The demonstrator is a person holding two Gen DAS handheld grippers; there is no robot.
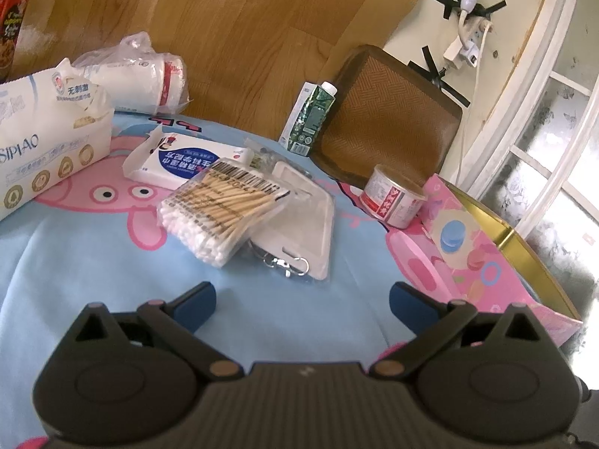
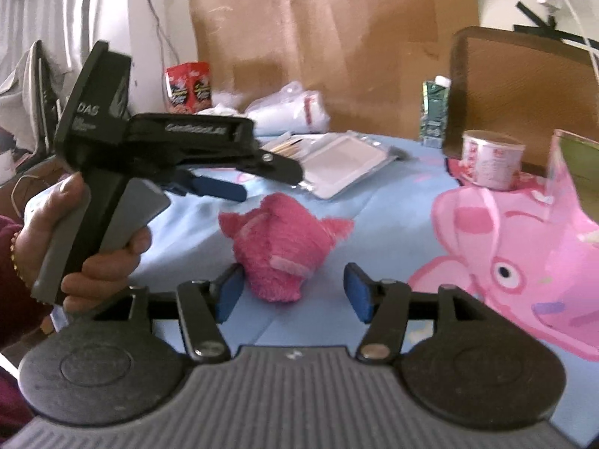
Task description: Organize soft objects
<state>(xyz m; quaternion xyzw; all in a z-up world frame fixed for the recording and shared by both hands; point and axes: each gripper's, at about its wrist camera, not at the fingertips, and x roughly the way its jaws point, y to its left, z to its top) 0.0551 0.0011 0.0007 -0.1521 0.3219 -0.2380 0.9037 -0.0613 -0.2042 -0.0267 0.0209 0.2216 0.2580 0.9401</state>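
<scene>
A pink plush toy (image 2: 282,250) lies on the blue cartoon sheet (image 2: 374,220), just ahead of my right gripper (image 2: 294,292). The right gripper is open and empty, its left pad close beside the plush. My left gripper (image 1: 302,299) is open and empty above the sheet (image 1: 112,262); it also shows in the right wrist view (image 2: 224,187), held in a hand left of the plush. A pink gift bag (image 1: 486,254) with a gold lining stands open at the right, also seen in the right wrist view (image 2: 572,194). The plush is hidden from the left wrist view.
A cotton swab pack (image 1: 221,209), a clear card holder (image 1: 303,217), a wipes box (image 1: 179,164), a tissue pack (image 1: 45,149), a bag of paper cups (image 1: 142,75), a carton (image 1: 309,119) and a tin (image 1: 393,196) lie on the sheet. A wicker chair (image 1: 385,119) stands behind.
</scene>
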